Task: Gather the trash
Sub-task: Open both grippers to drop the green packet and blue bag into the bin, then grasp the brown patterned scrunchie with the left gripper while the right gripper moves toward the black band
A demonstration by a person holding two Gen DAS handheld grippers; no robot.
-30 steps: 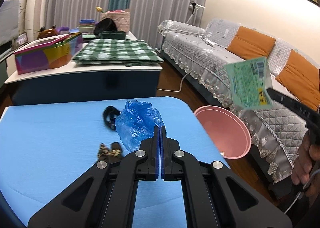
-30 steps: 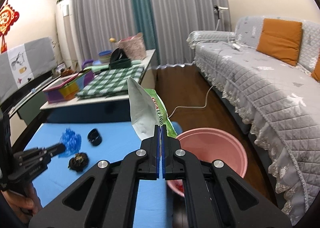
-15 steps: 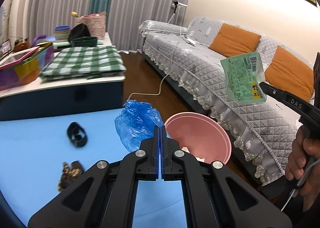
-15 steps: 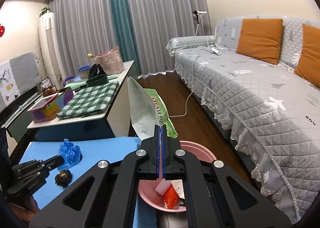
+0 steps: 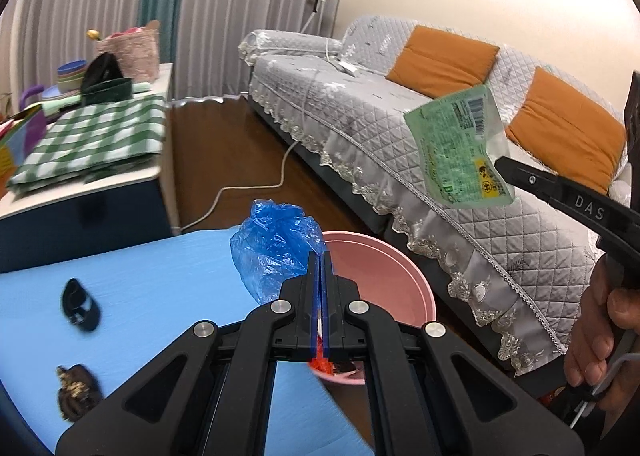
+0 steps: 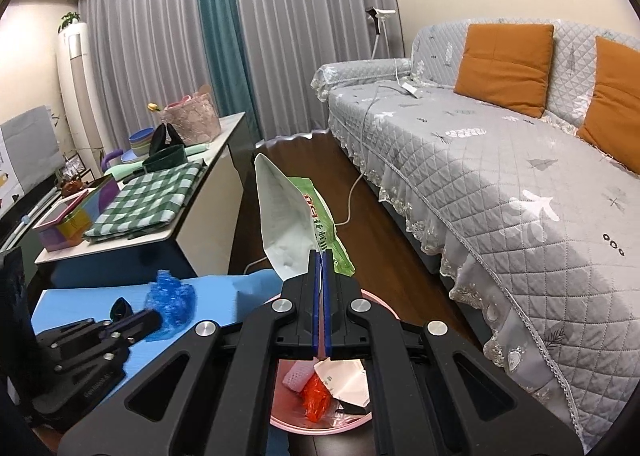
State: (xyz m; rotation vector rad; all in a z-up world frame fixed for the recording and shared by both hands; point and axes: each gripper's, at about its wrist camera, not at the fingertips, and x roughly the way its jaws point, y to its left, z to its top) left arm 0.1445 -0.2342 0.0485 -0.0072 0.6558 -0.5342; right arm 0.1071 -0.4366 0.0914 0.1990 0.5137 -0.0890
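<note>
On the blue tabletop [image 5: 160, 288], well left of the pink bin [image 5: 384, 280], lie a dark brown scrap [image 5: 76, 396] and a black scrap [image 5: 80, 306]. The left tool [image 5: 320, 256] is clenched on a crumpled blue plastic bag [image 5: 276, 256] at the bin's left rim. The right tool [image 6: 320, 254] grips a green-and-white wrapper [image 6: 296, 228] above the bin, which holds red and white trash [image 6: 320, 392].

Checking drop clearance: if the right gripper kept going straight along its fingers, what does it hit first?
Probably the pink bin: the right gripper, shut on the green wrapper, points down over its rim. Beyond that, bare floor; depth is uncertain.
</note>
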